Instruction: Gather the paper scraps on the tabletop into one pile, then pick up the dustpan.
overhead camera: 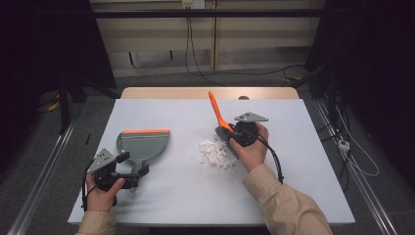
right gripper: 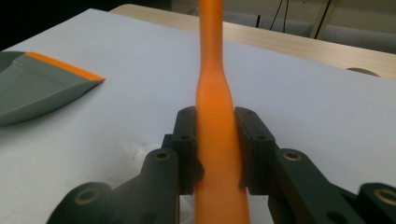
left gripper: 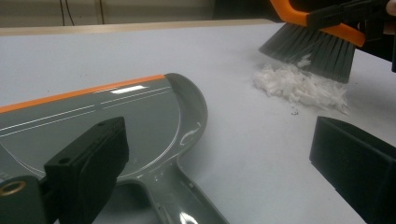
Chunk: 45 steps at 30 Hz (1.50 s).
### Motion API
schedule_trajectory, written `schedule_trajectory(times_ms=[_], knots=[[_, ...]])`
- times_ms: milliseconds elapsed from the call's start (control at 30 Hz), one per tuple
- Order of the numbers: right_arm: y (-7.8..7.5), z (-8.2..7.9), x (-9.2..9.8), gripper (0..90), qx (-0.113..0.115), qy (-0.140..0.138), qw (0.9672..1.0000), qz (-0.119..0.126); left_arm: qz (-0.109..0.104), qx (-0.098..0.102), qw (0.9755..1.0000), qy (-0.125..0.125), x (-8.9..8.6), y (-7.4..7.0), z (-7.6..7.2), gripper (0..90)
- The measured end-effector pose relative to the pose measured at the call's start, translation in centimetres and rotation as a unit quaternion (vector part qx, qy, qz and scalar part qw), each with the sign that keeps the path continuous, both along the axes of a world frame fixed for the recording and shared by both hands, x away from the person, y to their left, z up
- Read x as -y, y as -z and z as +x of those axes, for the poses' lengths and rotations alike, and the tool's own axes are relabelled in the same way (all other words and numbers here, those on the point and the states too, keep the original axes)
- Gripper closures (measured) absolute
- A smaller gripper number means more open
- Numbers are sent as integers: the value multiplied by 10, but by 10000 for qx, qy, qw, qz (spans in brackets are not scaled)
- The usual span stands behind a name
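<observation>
Left hand (overhead camera: 100, 193) rests near left, its gripper (overhead camera: 132, 169) open-jawed and pointing far-right; right forearm angles in from the near right, its gripper (overhead camera: 230, 133) with jaws clamped tight at centre.

No lettering, label, brand, number or sign can be read on anything here.
</observation>
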State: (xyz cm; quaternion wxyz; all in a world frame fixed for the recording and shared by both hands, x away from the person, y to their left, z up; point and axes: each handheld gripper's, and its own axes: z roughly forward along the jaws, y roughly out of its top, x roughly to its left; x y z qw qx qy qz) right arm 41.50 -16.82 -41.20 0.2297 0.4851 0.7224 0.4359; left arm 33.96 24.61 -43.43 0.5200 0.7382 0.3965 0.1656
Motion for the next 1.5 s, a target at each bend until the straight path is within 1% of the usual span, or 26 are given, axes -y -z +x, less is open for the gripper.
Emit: schedule_trajectory(times_ms=[67, 133, 200, 233, 300, 333, 367, 467, 533, 600, 633, 700, 767, 800, 833, 900, 933, 1000, 1067, 1100, 1167, 1233, 1267, 1367, 1433, 1500], knots=[[-2, 4, 2, 718, 11, 18, 10000, -63, 56, -16, 10000, 16, 0, 0, 0, 44], [-5, 6, 3, 718, -2, -1, 10000, -39, 5, -14, 10000, -6, -1, 0, -1, 44], [-8, 7, 5, 718, 9, -48, 9999, 161, 51, -9, 10000, 17, -3, 0, -1, 44], [-10, 8, 5, 718, -5, -44, 9998, 197, 28, -9, 10000, -4, -3, 0, -1, 44], [-12, 10, 5, 718, 46, 8, 9999, 117, 5, -29, 10000, -26, -3, 0, -2, 44], [-11, 10, 6, 718, 29, 0, 10000, 91, 37, -26, 10000, -9, -3, 0, -3, 44], [-10, 11, 6, 718, 7, -2, 10000, 65, -38, -31, 10000, -25, -2, 0, -3, 44], [-7, 9, 10, 718, 55, -27, 9997, -235, 80, -43, 10000, 38, -3, 1, -5, 44], [-5, 7, 14, 718, 42, -27, 9997, -252, 63, -52, 10000, 21, -3, 2, -6, 44], [-3, 6, 17, 718, 82, -40, 9992, -392, 104, -55, 9999, 31, -4, 2, -7, 44], [0, 6, 19, 718, 86, -50, 9991, -422, 137, -40, 9999, 38, -5, 1, -7, 44], [6, 4, 19, 718, -2, -30, 9989, -471, 119, -56, 9999, 8, -4, 1, -8, 44], [11, 0, 17, 718, -9, -15, 9985, -554, 138, -58, 9999, -6, -3, 0, -8, 44], [14, -2, 16, 718, -34, -39, 9984, -566, 96, -72, 9999, -34, -3, 1, -9, 44], [15, -5, 14, 718, 1, -82, 9987, -511, 164, -78, 9998, -14, -3, 0, -9, 44], [15, -8, 10, 717, 35, -118, 9984, -548, 230, -100, 9997, -54, -3, 1, -9, 44], [16, -9, 8, 717, 51, -153, 9984, -539, 276, -130, 9995, -83, -3, 1, -9, 44], [16, -10, 5, 718, 58, -199, 9986, -480, 259, -195, 9994, -157, -2, 1, -10, 44], [16, -10, 3, 718, 39, -242, 9991, -335, 270, -274, 9991, -187, -3, 1, -10, 44], [16, -10, 1, 718, 43, -241, 9991, -345, 289, -304, 9989, -220, -3, 1, -10, 44], [16, -10, -2, 718, 86, -221, 9986, -465, 328, -351, 9984, -293, -3, 2, -10, 44], [16, -9, -1, 718, 97, -250, 9987, -439, 370, -394, 9979, -350, -3, 3, -9, 43], [16, -9, 0, 718, 92, -223, 9988, -422, 351, -454, 9977, -370, -3, 4, -9, 43], [14, -8, 4, 718, 87, -195, 9990, -393, 434, -585, 9965, -415, -4, 5, -9, 45], [14, -8, 6, 718, 60, -199, 9991, -365, 356, -658, 9960, -481, -5, 5, -9, 51], [13, -9, 8, 718, 76, -178, 9991, -373, 386, -687, 9954, -545, -5, 5, -9, 55]])
